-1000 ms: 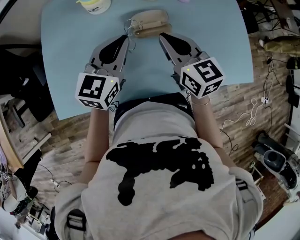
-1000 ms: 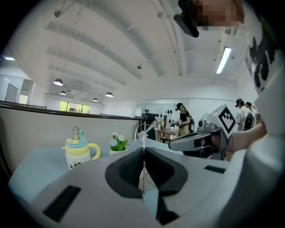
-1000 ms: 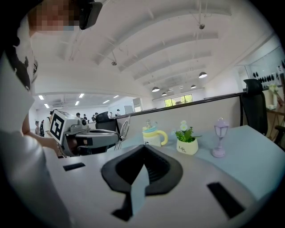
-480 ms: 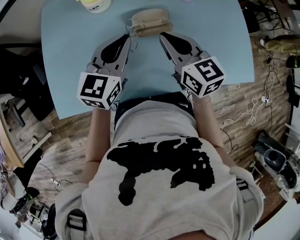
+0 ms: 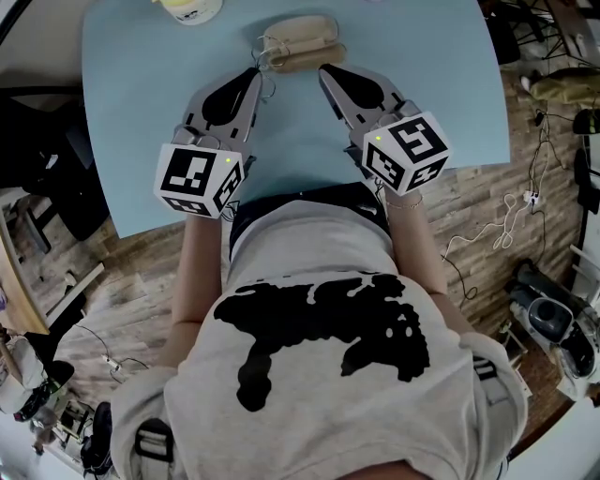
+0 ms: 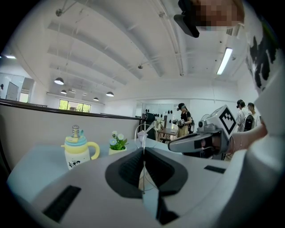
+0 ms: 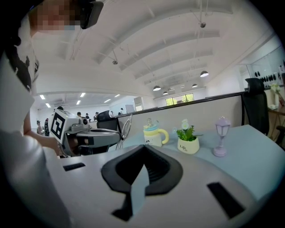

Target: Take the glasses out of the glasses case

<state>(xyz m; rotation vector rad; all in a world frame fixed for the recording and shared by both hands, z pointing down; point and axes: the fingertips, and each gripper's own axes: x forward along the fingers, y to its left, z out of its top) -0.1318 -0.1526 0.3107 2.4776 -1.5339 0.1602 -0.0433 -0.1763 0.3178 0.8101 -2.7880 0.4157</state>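
A tan glasses case (image 5: 302, 39) lies open at the far middle of the blue table (image 5: 131, 103). Thin wire-framed glasses (image 5: 266, 54) stick out at its left end. My left gripper (image 5: 255, 75) is shut on a thin wire of the glasses, which runs up between its pads in the left gripper view as glasses (image 6: 142, 132) above the left gripper (image 6: 143, 149). My right gripper (image 5: 324, 71) hovers shut and empty just in front of the case. From the right gripper (image 7: 143, 147) I see the left gripper (image 7: 116, 132) holding the glasses (image 7: 126, 126) upright.
A yellow cup with a blue lid (image 5: 187, 9) stands at the table's far left, also as the cup (image 7: 153, 132). A small potted plant (image 7: 187, 140) and a purple lamp ornament (image 7: 220, 136) stand further right. A grey partition wall (image 7: 213, 111) backs the table.
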